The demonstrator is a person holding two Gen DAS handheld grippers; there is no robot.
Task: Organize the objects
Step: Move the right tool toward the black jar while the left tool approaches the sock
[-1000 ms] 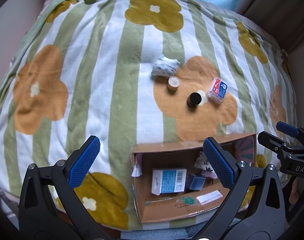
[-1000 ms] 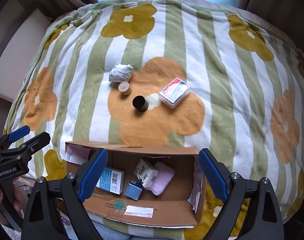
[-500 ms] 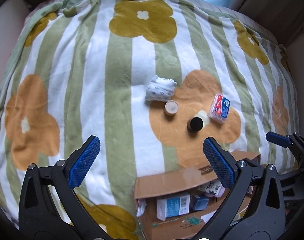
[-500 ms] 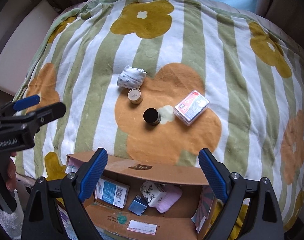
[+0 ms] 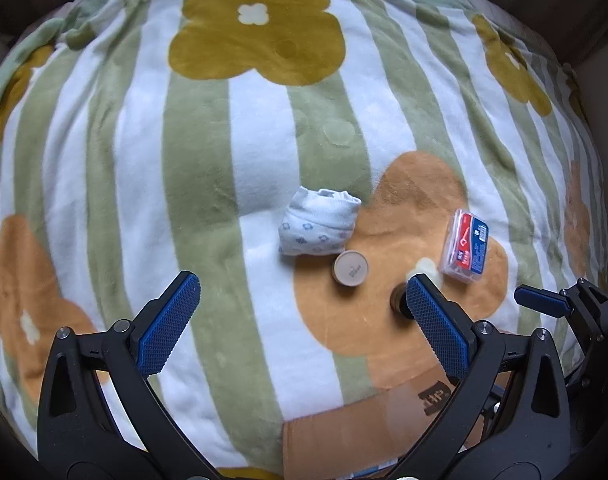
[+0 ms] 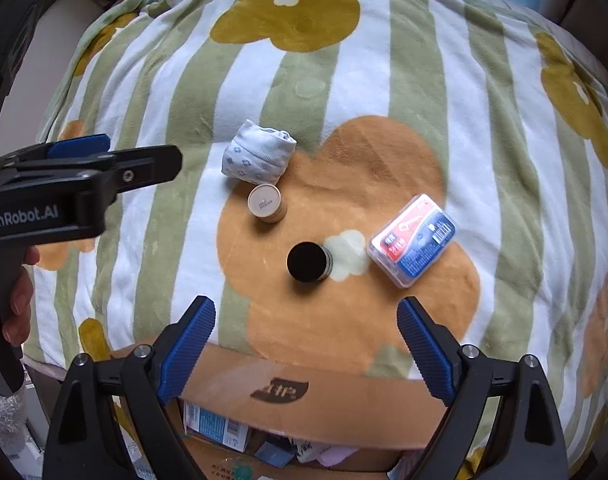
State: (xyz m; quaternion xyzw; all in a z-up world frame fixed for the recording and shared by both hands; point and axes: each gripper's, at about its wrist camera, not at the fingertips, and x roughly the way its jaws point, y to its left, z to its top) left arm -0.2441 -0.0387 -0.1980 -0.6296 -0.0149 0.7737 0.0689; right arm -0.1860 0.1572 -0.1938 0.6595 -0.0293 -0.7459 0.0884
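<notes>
Plush blanket (image 6: 383, 80), green and white stripes with mustard and orange flowers, spread over a rounded soft surface. Near its middle, on one orange flower: rolled white sock (image 6: 259, 157) touching tan round jar (image 6: 266, 203); black-lidded jar (image 6: 308, 262) apart; clear plastic case with red-blue label (image 6: 412, 240) just beside. At near edge: open cardboard box (image 6: 304, 396) holding small packets. Left gripper (image 5: 300, 316) and right gripper (image 6: 305, 346): fingers wide apart, empty. Pale blue wall strip beyond far edge.
</notes>
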